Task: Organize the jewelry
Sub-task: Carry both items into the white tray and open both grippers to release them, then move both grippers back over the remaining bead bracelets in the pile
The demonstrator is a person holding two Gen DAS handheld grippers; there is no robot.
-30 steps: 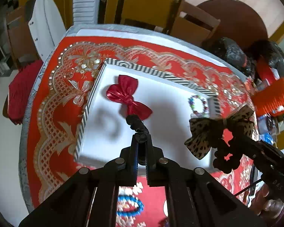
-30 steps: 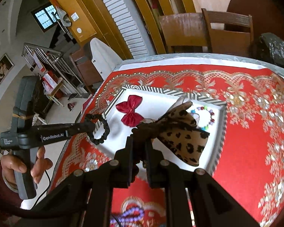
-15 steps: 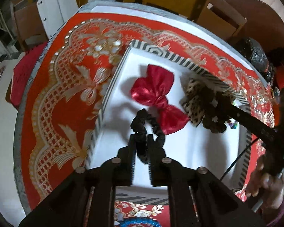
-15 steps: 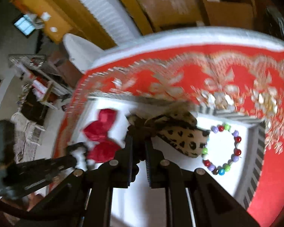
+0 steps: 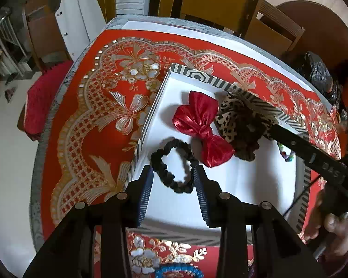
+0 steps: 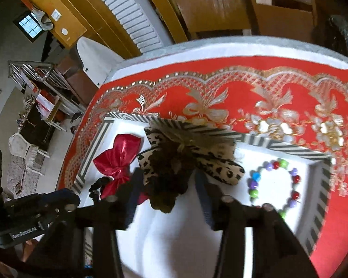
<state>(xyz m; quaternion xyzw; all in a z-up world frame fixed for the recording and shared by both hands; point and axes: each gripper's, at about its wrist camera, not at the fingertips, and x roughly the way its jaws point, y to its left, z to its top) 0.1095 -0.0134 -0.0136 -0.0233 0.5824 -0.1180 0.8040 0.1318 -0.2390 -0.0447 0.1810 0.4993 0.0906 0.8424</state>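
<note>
- Left gripper [image 5: 173,177]: jaws apart, having just opened; black scrunchie [image 5: 173,165] flat on the tray floor between them, neither pad pressing on it.
- Right gripper [image 6: 167,185]: jaws apart, likewise just opened; leopard-print bow [image 6: 188,159] lying between and beyond the tips, contact with the pads not clear through the blur.
- Red satin bow [image 5: 203,129] in the tray between the two released pieces, touching the leopard-print bow on one side and just beside the black scrunchie on the other.
- Multicoloured bead bracelet [image 6: 275,185] in the right-hand part of the same tray, apart from the bows.
- Striped-rim white tray [image 5: 157,106] holding all four pieces, set on a red and gold embroidered cloth [image 5: 99,120] covering the surface.
- Blue bead ring [image 5: 178,272] outside the tray, on the cloth at the near edge.
- Hand [image 5: 336,229] on the right gripper's handle, at the lower right of the left wrist view.
</note>
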